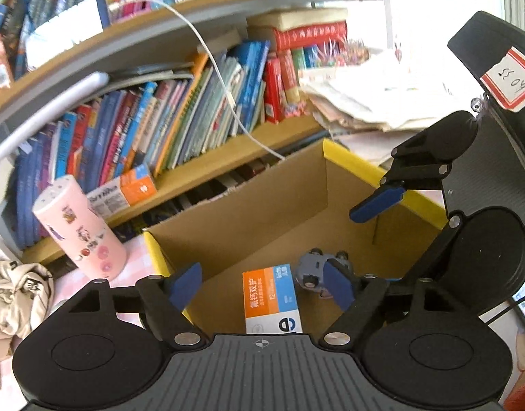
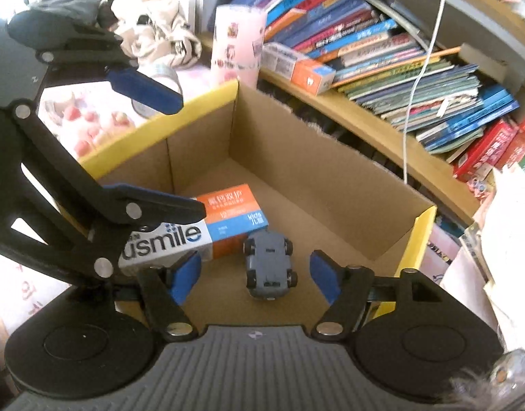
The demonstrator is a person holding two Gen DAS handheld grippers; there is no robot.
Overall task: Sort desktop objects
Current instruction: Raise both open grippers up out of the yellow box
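grey toy car [image 2: 270,263], orange-blue box [image 2: 228,221]

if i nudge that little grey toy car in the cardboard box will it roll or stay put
The small grey toy car lies wheels-up on the brown cardboard box floor, so it would probably slide, not roll. It looks rigid and light. Flipped upright, it would likely roll freely.

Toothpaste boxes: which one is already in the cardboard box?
The toothpaste box lying flat beside the toy car. The other one is on the bookshelf.
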